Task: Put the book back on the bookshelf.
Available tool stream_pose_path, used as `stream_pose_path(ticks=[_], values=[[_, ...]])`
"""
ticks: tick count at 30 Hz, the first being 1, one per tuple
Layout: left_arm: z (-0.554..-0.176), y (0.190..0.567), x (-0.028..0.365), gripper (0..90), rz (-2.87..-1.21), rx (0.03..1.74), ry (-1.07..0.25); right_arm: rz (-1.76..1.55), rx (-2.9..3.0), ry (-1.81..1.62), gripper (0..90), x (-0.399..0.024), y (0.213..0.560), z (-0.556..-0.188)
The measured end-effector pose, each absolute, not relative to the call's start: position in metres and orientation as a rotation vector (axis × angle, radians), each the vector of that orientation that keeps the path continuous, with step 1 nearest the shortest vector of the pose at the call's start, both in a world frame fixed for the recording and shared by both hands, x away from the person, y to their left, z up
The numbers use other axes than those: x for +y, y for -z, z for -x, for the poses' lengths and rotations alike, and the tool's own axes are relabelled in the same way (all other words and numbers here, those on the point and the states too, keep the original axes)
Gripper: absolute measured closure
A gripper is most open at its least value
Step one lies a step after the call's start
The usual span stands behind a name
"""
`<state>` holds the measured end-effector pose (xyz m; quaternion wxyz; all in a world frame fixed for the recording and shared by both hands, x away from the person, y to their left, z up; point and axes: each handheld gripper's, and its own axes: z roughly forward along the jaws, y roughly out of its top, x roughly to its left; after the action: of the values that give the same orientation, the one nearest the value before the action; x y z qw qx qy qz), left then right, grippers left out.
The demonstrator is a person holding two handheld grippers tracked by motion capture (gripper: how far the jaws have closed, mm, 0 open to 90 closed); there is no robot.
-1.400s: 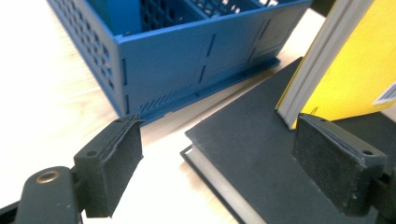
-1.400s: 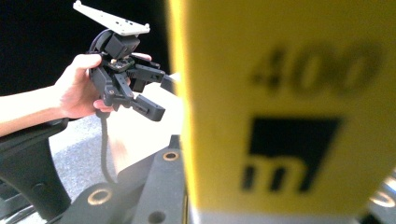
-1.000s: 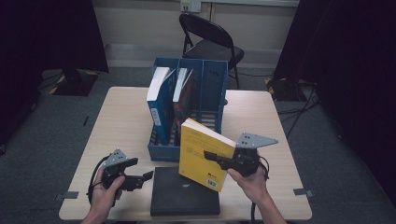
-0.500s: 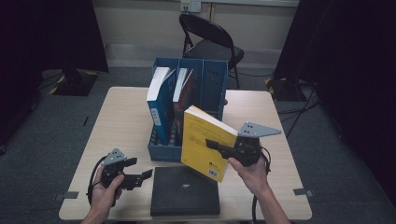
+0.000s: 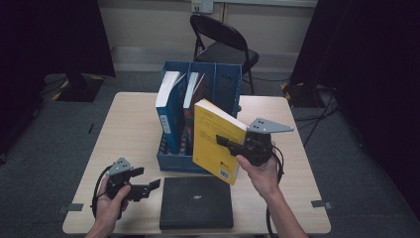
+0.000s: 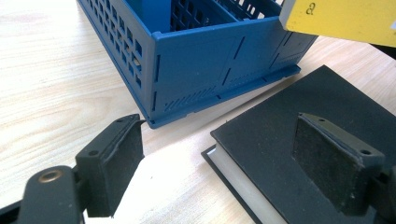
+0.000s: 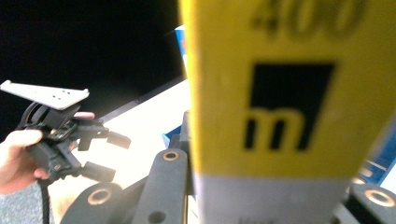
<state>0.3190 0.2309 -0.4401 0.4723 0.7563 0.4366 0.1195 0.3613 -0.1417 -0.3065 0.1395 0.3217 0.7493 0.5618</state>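
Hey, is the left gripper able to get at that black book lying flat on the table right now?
Probably yes. The left gripper sits open right beside the black book, whose near corner lies bare between the jaws in the left gripper view. The yellow book is held up clear by the right gripper.

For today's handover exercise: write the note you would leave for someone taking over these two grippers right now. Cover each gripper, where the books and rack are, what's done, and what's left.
Right gripper: shut on the yellow book, held upright in the air in front of the blue rack.
Left gripper: open, holding nothing, low over the table beside the black book.
Rack: mid-table, two books already standing in its left slots; the right slot looks free.
Done: yellow book lifted.
Left: probably slot the yellow book into the rack. The black book lies flat at the near edge, likely next.
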Motion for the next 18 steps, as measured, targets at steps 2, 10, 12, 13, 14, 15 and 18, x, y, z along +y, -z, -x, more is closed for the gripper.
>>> stream_pose_path(ticks=[2, 10, 12, 13, 14, 15, 18], values=[[-0.319, 0.440, 0.231, 16.5, -1.852, 1.068, -0.290, -0.940, 2.148, -1.629, 75.4, -0.141, 0.306, -0.364], [-0.319, 0.440, 0.232, 16.6, -1.850, 1.071, -0.295, -0.997, 2.093, -1.593, 75.4, -0.138, 0.301, -0.376], [-0.319, 0.440, 0.232, 16.6, -1.850, 1.070, -0.296, -1.012, 2.081, -1.594, 75.4, -0.138, 0.300, -0.379], [-0.319, 0.440, 0.232, 16.5, -1.850, 1.071, -0.297, -1.019, 2.074, -1.594, 75.4, -0.138, 0.299, -0.381], [-0.319, 0.440, 0.232, 16.6, -1.849, 1.070, -0.297, -1.023, 2.067, -1.593, 75.4, -0.138, 0.298, -0.382], [-0.319, 0.440, 0.232, 16.6, -1.849, 1.070, -0.297, -1.033, 2.060, -1.588, 75.4, -0.138, 0.297, -0.384], [-0.319, 0.440, 0.232, 16.6, -1.849, 1.071, -0.299, -1.059, 2.038, -1.575, 75.4, -0.136, 0.296, -0.389]])
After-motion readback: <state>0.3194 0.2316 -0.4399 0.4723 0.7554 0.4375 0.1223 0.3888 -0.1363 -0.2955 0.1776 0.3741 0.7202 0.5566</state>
